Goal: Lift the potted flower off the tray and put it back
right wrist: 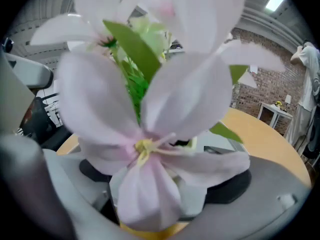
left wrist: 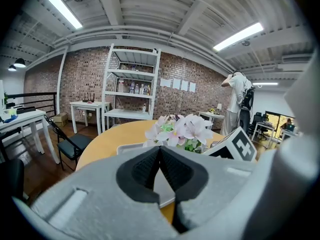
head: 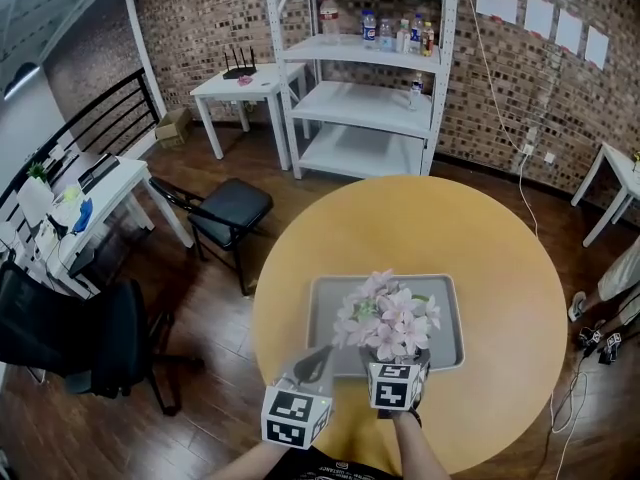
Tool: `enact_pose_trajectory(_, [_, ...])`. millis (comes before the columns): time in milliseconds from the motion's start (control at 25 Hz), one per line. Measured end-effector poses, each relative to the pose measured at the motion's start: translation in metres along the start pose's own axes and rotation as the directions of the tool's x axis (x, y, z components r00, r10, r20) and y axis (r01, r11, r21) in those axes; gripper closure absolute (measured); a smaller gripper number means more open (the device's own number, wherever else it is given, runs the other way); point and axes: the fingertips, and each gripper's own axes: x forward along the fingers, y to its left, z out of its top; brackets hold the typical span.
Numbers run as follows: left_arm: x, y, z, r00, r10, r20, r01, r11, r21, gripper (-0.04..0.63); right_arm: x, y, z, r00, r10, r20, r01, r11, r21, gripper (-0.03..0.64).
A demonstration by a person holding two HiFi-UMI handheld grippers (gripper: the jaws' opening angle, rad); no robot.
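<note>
The potted flower (head: pixel 388 320), pale pink blooms with green leaves, stands over the near part of the grey tray (head: pixel 330 303) on the round yellow table. My right gripper (head: pixel 398 360) reaches in at its base. In the right gripper view the petals (right wrist: pixel 150 114) fill the frame and a pale pot body sits between the two dark pads (right wrist: pixel 231 184), held. My left gripper (head: pixel 316 361) is shut with nothing in it, its tips over the tray's near left corner (left wrist: pixel 131 147). The flower (left wrist: pixel 181 131) shows beyond those tips, beside the right gripper's marker cube (left wrist: pixel 235 146).
The yellow table (head: pixel 500 268) has its near edge just under my grippers. A black folding chair (head: pixel 225 211) and a black office chair (head: pixel 85 338) stand to the left. White shelving (head: pixel 365 68) and small white tables (head: pixel 245 83) line the brick wall.
</note>
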Motion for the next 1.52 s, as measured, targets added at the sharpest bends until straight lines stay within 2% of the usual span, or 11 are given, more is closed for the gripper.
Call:
enact_pose_trajectory(120, [-0.003,-0.008,0.001,1.0,-0.004,0.006,0.004,1.0,0.001,0.592,-0.016,0.0,0.003,1.0,-0.002,0.017,0.002,1.0,0.013,0.089])
enact_pose_trajectory(280, [-0.008,-0.022,-0.001,1.0,-0.018,0.012,0.018,1.0,-0.008,0.592,-0.039,-0.002,0.005,0.999,0.0,0.044,0.0,1.0,0.005,0.158])
enact_pose_trajectory(760, [-0.027,-0.07,-0.009,0.999,-0.023,0.028,0.023,1.0,-0.02,0.592,-0.119,0.006,0.013,0.987,0.078,0.141,-0.073,0.996,-0.042,0.414])
enact_pose_trajectory(840, [-0.03,-0.079,-0.01,0.999,-0.027,0.028,0.028,0.999,-0.02,0.592,-0.131,0.006,0.015,0.983,0.09,0.157,-0.082,0.995,-0.057,0.427])
enact_pose_trajectory(1000, [-0.037,-0.098,-0.013,0.999,-0.037,0.025,0.037,0.999,-0.013,0.592,-0.158,0.002,0.013,0.979,0.094,0.182,-0.084,0.995,-0.058,0.496])
enact_pose_trajectory(1160, [-0.04,-0.118,-0.013,0.999,-0.043,0.033,0.043,0.999,-0.007,0.592,-0.183,-0.007,0.017,0.97,0.098,0.224,-0.088,0.995,-0.056,0.614])
enact_pose_trajectory(1520, [-0.047,-0.16,-0.018,0.999,-0.038,0.038,0.039,0.999,-0.014,0.592,-0.226,-0.016,0.008,0.956,0.157,0.249,-0.14,0.987,-0.085,0.614])
